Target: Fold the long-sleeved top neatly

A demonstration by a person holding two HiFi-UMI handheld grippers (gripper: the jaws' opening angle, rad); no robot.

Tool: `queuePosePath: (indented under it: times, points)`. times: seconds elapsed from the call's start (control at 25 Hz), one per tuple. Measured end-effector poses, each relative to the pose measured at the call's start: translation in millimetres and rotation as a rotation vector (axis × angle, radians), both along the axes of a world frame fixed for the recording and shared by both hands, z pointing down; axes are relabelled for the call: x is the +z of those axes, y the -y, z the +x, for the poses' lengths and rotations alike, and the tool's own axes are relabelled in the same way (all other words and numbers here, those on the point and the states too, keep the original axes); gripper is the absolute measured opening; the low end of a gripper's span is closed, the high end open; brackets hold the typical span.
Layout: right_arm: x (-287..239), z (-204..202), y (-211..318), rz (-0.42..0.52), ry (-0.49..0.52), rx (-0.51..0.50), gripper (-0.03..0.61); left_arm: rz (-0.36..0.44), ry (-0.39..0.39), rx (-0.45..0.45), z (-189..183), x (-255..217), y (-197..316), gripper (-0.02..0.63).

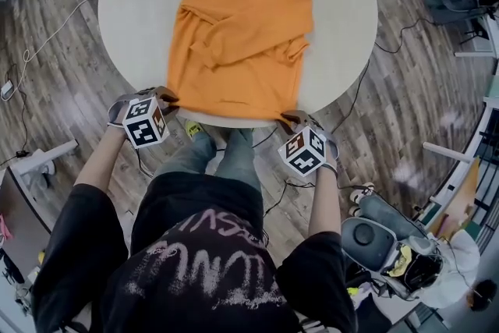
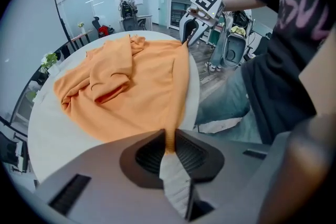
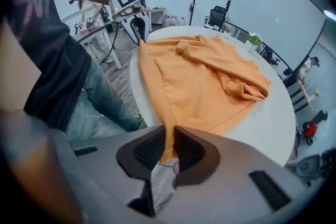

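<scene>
Slippage is your risk: left gripper (image 1: 165,99) and right gripper (image 1: 294,119) each pinch a hem corner of the top (image 1: 238,43), which lies mid-frame on the surface (image 1: 343,4). Pull unevenly and a thin bite may let go, skewing the fold.

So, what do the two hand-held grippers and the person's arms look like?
The left hand-held gripper and the right hand-held gripper each have a grey body, dark ribbed pads and a white cube with black square markers. The person wears a black T-shirt with pale lettering; its loose sleeves end near the elbows.
</scene>
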State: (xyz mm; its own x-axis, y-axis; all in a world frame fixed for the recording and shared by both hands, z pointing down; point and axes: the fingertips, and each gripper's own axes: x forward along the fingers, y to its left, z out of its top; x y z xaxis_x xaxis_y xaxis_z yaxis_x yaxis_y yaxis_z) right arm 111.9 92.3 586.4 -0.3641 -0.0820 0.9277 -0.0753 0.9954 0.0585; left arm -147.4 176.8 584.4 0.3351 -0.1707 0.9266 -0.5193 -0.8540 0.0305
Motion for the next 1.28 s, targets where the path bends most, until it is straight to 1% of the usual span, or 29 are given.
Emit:
queuePosePath:
  times: [0.2,0.32,0.44,0.6,0.68,1.04,1.28]
  points:
    - [-17,6,-30,-0.075,0.010,-0.020,0.057,-0.043,-0.039,0.058,5,-13,-27,0.066]
    - [-28,8,-44,-0.118,0.012,-0.036,0.057,-0.087,-0.084,0.077,5,-22,-34,0.066]
    - [-41,6,-44,-0.130,0.018,-0.040,0.057,-0.081,-0.098,0.093,4,-35,-29,0.064]
    - [-65,-2,-35,-0.102,0.027,-0.054,0.057,-0.049,-0.090,0.148,2,-54,-22,0.064]
    - [-78,-5,-27,-0.086,0.033,-0.058,0.057,-0.035,-0.098,0.160,0,-67,-15,0.064]
    - [-130,-14,30,-0.033,0.069,-0.070,0.057,0.020,-0.161,0.145,-16,-126,44,0.063]
    - [-157,-33,80,0.008,0.093,-0.075,0.055,0.064,-0.167,0.134,-33,-150,91,0.063]
